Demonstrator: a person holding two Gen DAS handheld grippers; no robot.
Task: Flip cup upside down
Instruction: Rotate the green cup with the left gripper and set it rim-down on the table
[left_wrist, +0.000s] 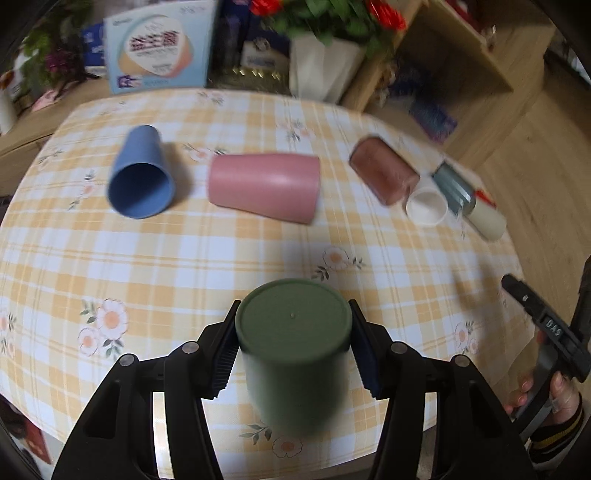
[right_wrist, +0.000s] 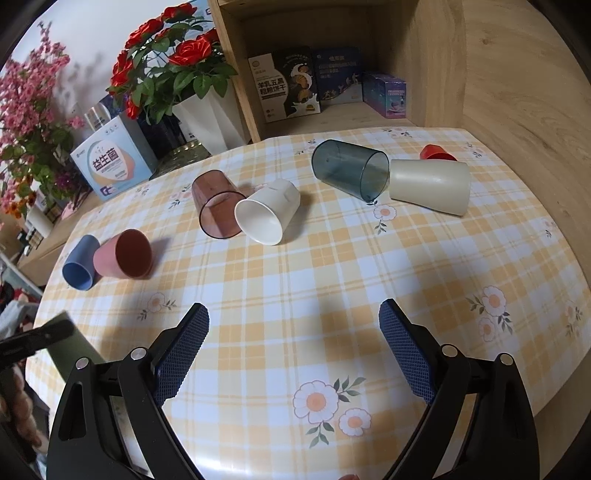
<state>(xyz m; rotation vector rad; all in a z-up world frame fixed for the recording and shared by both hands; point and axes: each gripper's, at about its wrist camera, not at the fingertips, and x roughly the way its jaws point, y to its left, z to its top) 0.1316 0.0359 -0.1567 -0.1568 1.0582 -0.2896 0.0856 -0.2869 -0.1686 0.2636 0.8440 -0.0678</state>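
My left gripper (left_wrist: 293, 341) is shut on a green cup (left_wrist: 293, 347), held with its base toward the camera above the checked tablecloth (left_wrist: 221, 258). The cup's edge also shows in the right wrist view (right_wrist: 70, 350) at the far left. My right gripper (right_wrist: 293, 350) is open and empty above the table's near part. Other cups lie on their sides: blue (left_wrist: 142, 173), pink (left_wrist: 264, 186), brown clear (left_wrist: 384, 170), white (left_wrist: 426, 205), grey clear (right_wrist: 349, 168), cream (right_wrist: 430, 184). A red cup (right_wrist: 436, 152) sits behind the cream one.
A white vase of red roses (right_wrist: 207, 114), a light blue box (right_wrist: 114, 158) and pink flowers (right_wrist: 29, 122) stand behind the table. A wooden shelf (right_wrist: 332, 114) with boxes stands at the back right. My right gripper and hand show at the right edge of the left wrist view (left_wrist: 546, 328).
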